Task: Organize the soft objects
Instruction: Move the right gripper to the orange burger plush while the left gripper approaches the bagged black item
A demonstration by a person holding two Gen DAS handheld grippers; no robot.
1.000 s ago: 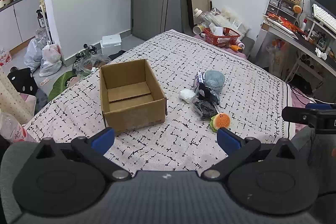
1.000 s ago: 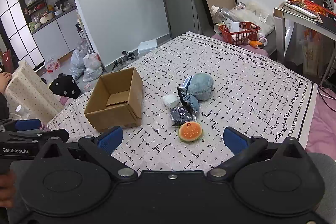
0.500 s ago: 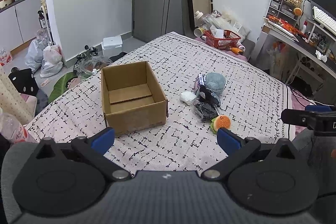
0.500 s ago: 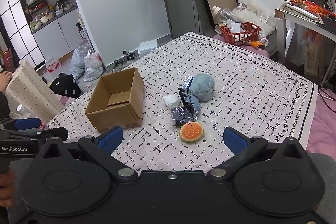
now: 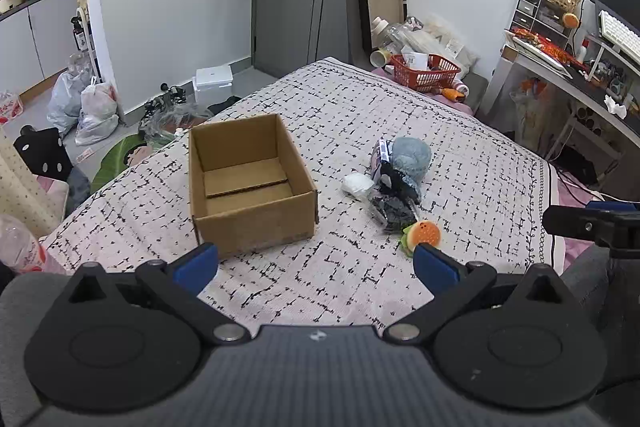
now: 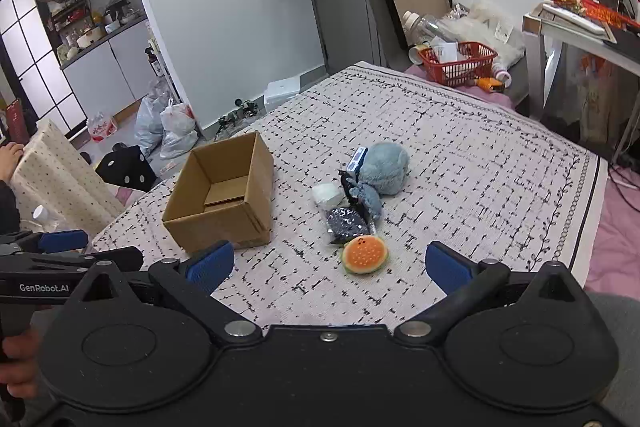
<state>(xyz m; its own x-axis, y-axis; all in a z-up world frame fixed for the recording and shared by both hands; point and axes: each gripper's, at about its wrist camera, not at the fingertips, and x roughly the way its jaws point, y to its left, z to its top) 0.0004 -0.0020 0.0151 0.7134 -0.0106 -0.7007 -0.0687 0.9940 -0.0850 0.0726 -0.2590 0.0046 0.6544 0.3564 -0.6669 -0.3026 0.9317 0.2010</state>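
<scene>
**A:** ok so where's everything sitting right now?

**B:** All on the bed (image 5: pixel 472 131), the one with the black-and-white patterned cover. Open cardboard box (image 5: pixel 250 183) sits left of centre, nothing inside but its bottom flaps. Just right of it there's a little cluster of soft stuff: a blue-grey plush (image 5: pixel 410 157) at the far end, a small white puff (image 5: pixel 357 185) beside it, a dark crinkly bag (image 5: pixel 390 213) in the middle, and a burger-shaped squishy (image 5: pixel 424 235) nearest the camera. They're touching or nearly so, hard to tell exactly.

**A:** and the grippers?

**B:** Left gripper (image 5: pixel 316 265) hangs over the near edge of the bed, blue fingers (image 5: pixel 196 263) spread wide, nothing between them. Right gripper (image 6: pixel 328 265) same deal, fingers (image 6: pixel 448 267) wide apart and empty, with the burger squishy (image 6: pixel 364 255) lying ahead between them, not touched. In the right wrist view the left gripper pokes in at the left edge, with a hand (image 6: pixel 18 363) on its handle.
</scene>
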